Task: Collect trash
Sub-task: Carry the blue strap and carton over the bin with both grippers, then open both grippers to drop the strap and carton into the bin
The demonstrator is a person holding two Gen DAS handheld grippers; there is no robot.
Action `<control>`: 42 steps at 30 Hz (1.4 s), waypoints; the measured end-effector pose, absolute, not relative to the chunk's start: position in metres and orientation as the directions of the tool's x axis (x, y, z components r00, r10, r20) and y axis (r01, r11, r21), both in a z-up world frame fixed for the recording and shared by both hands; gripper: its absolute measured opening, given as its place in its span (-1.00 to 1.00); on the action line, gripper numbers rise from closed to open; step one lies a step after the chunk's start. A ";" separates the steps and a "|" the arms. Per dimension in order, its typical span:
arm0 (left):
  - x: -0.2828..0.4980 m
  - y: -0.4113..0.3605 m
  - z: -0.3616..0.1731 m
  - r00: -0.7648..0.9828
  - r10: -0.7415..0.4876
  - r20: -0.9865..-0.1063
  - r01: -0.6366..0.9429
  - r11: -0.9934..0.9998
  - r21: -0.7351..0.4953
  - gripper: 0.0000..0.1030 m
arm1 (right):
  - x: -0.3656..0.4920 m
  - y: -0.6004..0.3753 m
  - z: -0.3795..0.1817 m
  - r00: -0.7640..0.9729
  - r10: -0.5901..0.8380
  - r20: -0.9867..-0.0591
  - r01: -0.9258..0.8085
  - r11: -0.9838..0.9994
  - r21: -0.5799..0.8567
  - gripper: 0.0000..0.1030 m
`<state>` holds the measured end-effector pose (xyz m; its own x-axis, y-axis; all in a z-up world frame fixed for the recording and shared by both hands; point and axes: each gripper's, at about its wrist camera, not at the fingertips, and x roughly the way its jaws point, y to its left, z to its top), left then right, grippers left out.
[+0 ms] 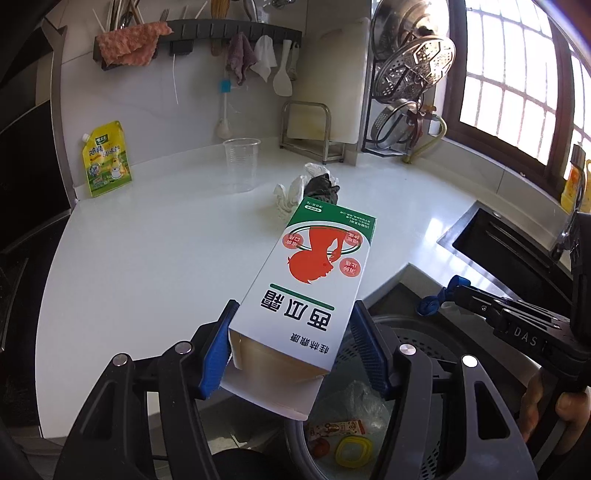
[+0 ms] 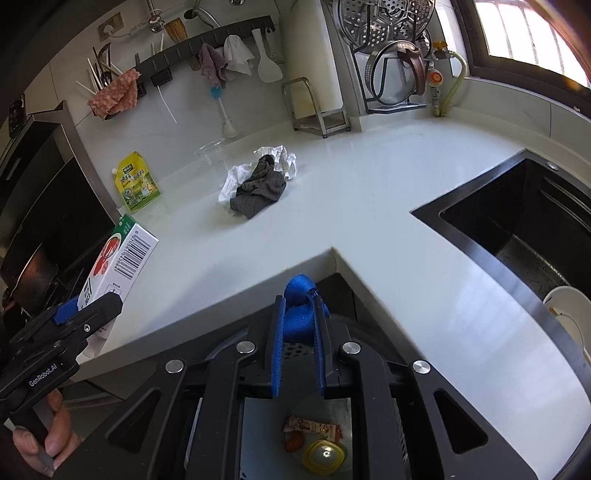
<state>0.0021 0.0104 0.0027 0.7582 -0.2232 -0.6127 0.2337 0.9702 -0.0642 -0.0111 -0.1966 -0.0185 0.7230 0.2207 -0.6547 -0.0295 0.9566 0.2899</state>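
— Between the blue pads of our left gripper (image 1: 293,343) we hold the white and green carton (image 1: 306,280), clamped by its long sides, its open end toward us and its printed face with the red figure turned up. Where does it sit?

— Tilted, out over the edge of the white surface (image 1: 147,258), with its near end above the grey bin (image 1: 417,332) below us. From the right wrist view we see the same carton (image 2: 122,258) at the far left, barcode side showing.

— And our right gripper (image 2: 299,325)?

— Its jaws are pressed shut on a crumpled blue scrap (image 2: 301,306), which bulges out past the fingertips. It hangs over the bin (image 2: 295,350) too, just off the inner corner of the surface (image 2: 369,206).

— What do we see inside the bin?

— A small printed wrapper (image 2: 314,428), something round and red beside it, and a yellow ring-shaped piece (image 2: 324,456), all on a clear liner.

— Farther out on the surface?

— A dark grey cloth (image 2: 260,190) lying on crumpled white paper (image 2: 231,181), well apart from both grippers. Behind it we see a clear plastic cup (image 1: 241,162), and off to the left a yellow pouch (image 1: 107,160) leaning against the wall.

— And the edges?

— A black sink (image 2: 517,221) set into the surface on the right, a rack of metal lids (image 1: 410,81) by the window, and cloths hung on a wall rail (image 1: 229,31).
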 end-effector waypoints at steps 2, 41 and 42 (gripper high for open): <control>-0.011 0.006 -0.004 0.747 -0.232 -0.624 0.245 0.967 -0.066 0.15 | -0.028 -0.196 -0.025 0.715 0.221 -0.663 -0.019 0.954 0.298 -0.74; -0.061 -0.036 -0.093 0.563 -0.206 -0.801 0.288 0.957 -0.043 0.15 | -0.104 -0.201 -0.093 0.634 0.194 -0.749 0.045 0.957 0.286 -0.74; -0.060 -0.036 -0.094 0.560 -0.204 -0.803 0.286 0.957 -0.044 0.15 | -0.103 -0.201 -0.095 0.631 0.197 -0.750 0.045 0.956 0.289 -0.74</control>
<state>-0.0601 -0.0357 -0.0941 0.5601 -0.2039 -0.8029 0.2859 0.9573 -0.0436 -0.1026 -0.2009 -0.0950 0.6309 0.1970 -0.7504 0.0448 0.9564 0.2887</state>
